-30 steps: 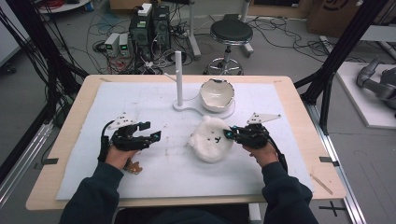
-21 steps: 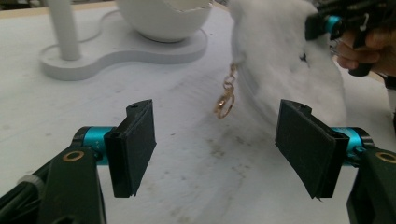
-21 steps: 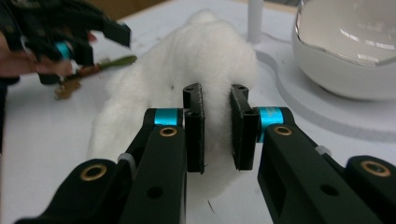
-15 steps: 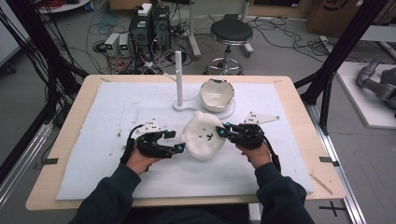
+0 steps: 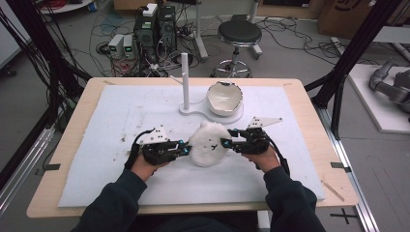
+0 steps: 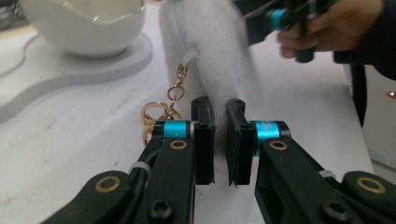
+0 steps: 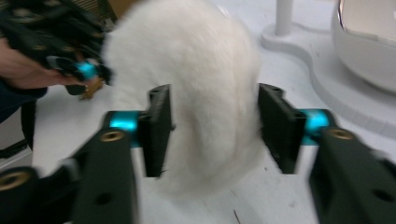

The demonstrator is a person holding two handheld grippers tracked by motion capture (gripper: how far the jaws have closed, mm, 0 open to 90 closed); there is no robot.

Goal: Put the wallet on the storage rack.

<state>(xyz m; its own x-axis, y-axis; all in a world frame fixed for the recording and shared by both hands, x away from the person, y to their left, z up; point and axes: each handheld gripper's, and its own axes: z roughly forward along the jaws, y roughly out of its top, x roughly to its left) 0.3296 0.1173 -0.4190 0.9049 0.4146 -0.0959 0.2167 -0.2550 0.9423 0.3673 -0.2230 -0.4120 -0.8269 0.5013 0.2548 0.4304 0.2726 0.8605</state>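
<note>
Left gripper [image 6: 215,140]: jaws clenched on the edge of the white fluffy round pouch [image 5: 209,144]. Right gripper [image 7: 215,133]: jaws spread wide, straddling the pouch's opposite side. Pouch at mid-counter [image 5: 295,92], long axis left-right between grippers; gold keyring [image 6: 159,112] hangs from its zipper.

The gold key ring [image 6: 156,119] sits half hidden behind the left hand-held gripper [image 6: 219,140] (its clasp shows).

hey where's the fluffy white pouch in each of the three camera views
High view: white fluffy pouch at table centre, between the two tools.
Left gripper view: pouch upper centre, its edge pinched in the jaws.
Right gripper view: pouch centre, between wide jaws.
Shared landmark: white bowl.
</note>
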